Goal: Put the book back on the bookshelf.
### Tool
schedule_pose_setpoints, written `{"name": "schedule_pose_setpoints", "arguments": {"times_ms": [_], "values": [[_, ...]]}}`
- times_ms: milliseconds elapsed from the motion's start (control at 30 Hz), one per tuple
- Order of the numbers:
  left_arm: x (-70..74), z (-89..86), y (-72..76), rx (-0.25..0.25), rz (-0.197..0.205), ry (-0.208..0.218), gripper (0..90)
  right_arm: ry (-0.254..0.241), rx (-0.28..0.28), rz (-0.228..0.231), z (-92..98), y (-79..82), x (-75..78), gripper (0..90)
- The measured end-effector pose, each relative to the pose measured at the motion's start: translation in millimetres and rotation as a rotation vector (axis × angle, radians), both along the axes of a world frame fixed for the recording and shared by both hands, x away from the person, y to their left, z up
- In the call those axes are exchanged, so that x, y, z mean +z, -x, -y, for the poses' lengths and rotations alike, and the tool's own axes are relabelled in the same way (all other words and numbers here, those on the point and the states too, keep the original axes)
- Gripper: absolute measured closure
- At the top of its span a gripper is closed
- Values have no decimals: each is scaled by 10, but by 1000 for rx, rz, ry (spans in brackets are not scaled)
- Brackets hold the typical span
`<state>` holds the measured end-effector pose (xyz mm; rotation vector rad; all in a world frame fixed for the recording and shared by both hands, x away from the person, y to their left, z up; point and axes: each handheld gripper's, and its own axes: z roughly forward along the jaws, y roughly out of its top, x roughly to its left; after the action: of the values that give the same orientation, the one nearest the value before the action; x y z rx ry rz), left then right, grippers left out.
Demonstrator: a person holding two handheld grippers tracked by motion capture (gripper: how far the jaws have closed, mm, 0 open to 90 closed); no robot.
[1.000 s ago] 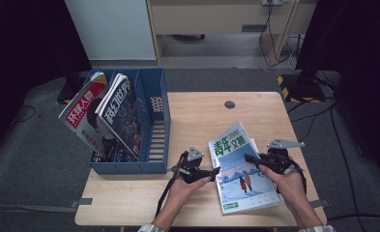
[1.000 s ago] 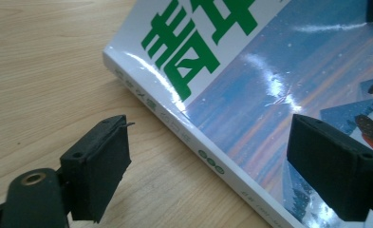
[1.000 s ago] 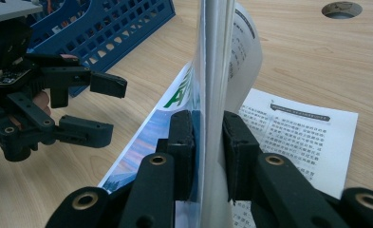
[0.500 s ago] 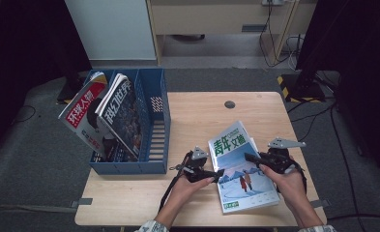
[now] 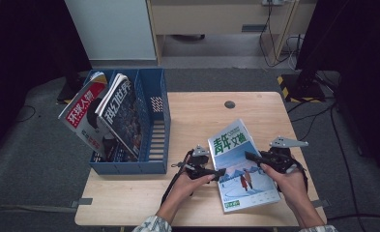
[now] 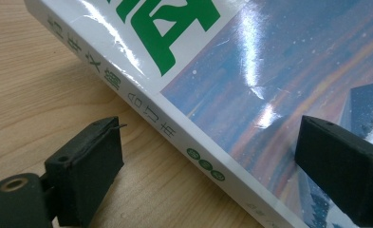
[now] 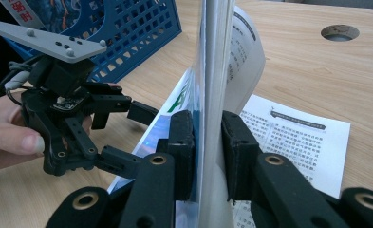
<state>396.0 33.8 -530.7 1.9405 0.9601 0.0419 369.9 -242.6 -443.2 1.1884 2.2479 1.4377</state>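
On table, right of blue rack: magazine. Right gripper clamped on its lifted cover edge. Left gripper at spine, jaws apart, just been opening, gripping nothing.

magazine: cut off by frame edges | blue rack: mostly cropped

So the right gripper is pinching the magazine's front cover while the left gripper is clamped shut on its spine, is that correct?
Not quite: the left gripper is open, not clamped. In the left gripper view its jaws stand wide apart on either side of the magazine's spine without pressing on it, and they have just been opening. The rest holds: the right gripper is shut on the lifted cover, as the right gripper view shows.
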Motion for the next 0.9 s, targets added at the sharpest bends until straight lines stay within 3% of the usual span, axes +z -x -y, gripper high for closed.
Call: {"name": "schedule_pose_setpoints", "arguments": {"times_ms": [600,800,900], "values": [[-61,72,-18,-99,-63,78,57,-25,12,25,3,23,41,763],[-35,79,-20,-101,-45,74,75,-32,16,30,18,18,32,763],[-30,70,-28,-84,-64,90,102,-49,15,24,37,15,20,763]]}}
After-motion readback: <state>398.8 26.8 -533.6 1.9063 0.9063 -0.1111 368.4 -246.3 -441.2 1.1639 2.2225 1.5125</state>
